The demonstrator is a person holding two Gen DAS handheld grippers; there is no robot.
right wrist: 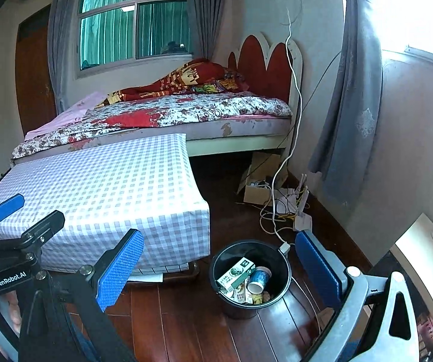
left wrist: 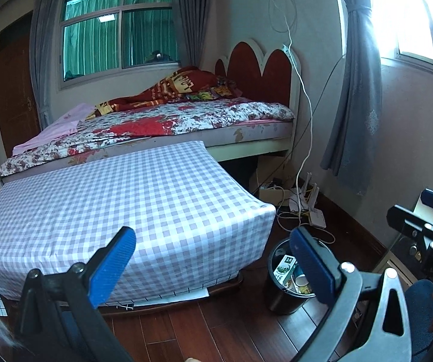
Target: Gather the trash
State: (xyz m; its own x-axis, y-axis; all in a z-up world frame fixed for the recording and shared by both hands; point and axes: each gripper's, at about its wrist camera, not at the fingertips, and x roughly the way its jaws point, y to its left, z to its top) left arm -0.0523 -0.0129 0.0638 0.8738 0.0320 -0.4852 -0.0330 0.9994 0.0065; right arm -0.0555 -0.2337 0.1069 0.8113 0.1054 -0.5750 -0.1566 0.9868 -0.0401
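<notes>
Both claws hover spread and empty: left gripper point(left wrist: 213, 262), right gripper point(right wrist: 219, 268). Near right on the floor, the black bin point(right wrist: 279, 259) holds a carton point(right wrist: 236, 273) and cup point(right wrist: 258, 279).

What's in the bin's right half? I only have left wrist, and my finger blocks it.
Observer: A blue paper cup lies on its side in the black trash bin, beside a green-and-white carton.
Operator: Anything at the far rim?
Observer: A white charger plug sits right by it, cable trailing off.
Operator: Right gripper loaded?
Observer: No. The right gripper is open, nothing between its fingers.
</notes>
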